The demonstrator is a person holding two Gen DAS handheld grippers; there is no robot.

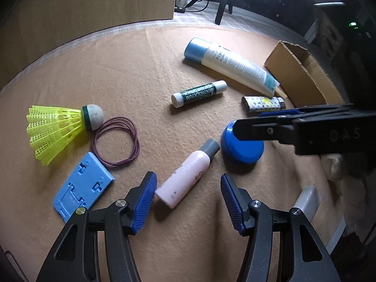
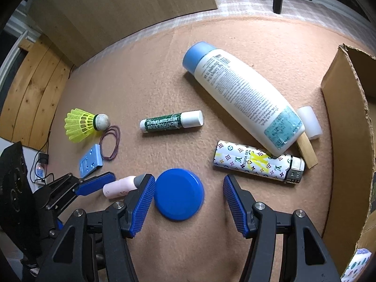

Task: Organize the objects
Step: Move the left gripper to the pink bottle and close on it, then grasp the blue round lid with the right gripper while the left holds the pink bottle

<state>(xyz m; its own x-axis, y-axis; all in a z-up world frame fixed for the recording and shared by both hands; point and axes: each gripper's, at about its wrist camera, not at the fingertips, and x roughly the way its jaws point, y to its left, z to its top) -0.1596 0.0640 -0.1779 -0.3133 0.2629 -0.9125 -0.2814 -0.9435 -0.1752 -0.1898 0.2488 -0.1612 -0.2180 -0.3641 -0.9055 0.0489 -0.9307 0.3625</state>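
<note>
A small pink bottle [image 1: 188, 174] with a grey cap lies on the tan felt mat [image 1: 141, 70]. Its base end sits between the blue pads of my left gripper [image 1: 188, 192], which is open; the left pad is right beside the base and the right pad stands well clear. A round blue lid [image 2: 178, 193] lies flat between the jaws of my right gripper [image 2: 189, 195], also open, with its left pad close to the lid's rim. In the left wrist view the right gripper's fingers [image 1: 258, 130] hang over the blue lid [image 1: 242, 150]. The pink bottle [image 2: 117, 186] is partly hidden in the right wrist view.
On the mat lie a yellow shuttlecock [image 1: 58, 129], a purple elastic loop [image 1: 115, 141], a blue plastic plate [image 1: 82, 185], a green lip balm [image 2: 171, 121], a white tube with blue cap [image 2: 242, 98] and a patterned lighter [image 2: 256, 162]. A cardboard box [image 2: 347, 117] stands at the right.
</note>
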